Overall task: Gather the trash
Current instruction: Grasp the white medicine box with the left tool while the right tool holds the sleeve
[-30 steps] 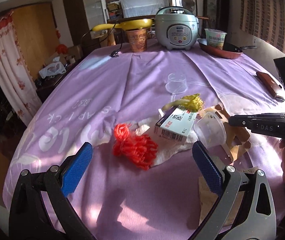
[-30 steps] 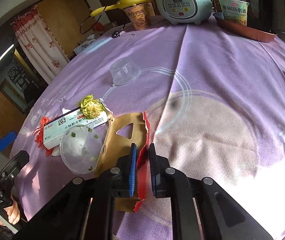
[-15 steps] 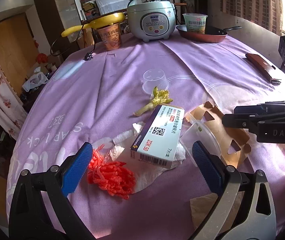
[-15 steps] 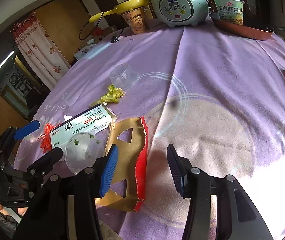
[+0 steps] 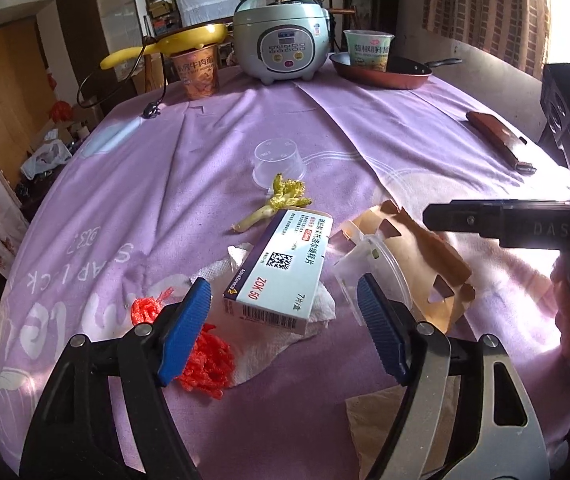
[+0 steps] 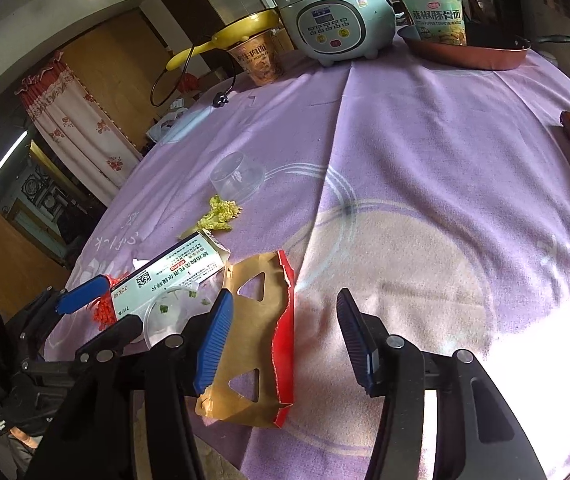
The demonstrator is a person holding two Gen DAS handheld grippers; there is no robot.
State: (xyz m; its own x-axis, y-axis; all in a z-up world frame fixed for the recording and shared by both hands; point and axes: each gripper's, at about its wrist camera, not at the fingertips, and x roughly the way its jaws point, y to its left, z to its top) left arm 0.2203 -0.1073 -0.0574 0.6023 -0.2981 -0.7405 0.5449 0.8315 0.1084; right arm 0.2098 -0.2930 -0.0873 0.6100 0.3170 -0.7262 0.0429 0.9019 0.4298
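Note:
Trash lies on the purple tablecloth (image 5: 213, 128): a white medicine box (image 5: 281, 272) on a crumpled tissue (image 5: 269, 344), a red mesh net (image 5: 205, 356), a clear plastic lid (image 5: 385, 268), a torn brown and red cardboard piece (image 6: 261, 332), a green vegetable scrap (image 5: 281, 200) and an upturned clear cup (image 5: 279, 162). My left gripper (image 5: 281, 332) is open, its jaws straddling the box's near end just above the table. My right gripper (image 6: 285, 344) is open over the cardboard. The box also shows in the right wrist view (image 6: 169, 276).
At the far edge stand a rice cooker (image 5: 283, 50), a noodle cup (image 5: 199, 76) under a yellow pan, and a red frying pan (image 5: 381, 72) holding another noodle cup. A brown knife sheath (image 5: 499, 140) lies at the right. Brown paper (image 5: 385, 432) lies near the front edge.
My right gripper was shut on the cardboard's red edge and has opened, leaving it on the table. My left gripper has moved right and forward, from the red net to the box.

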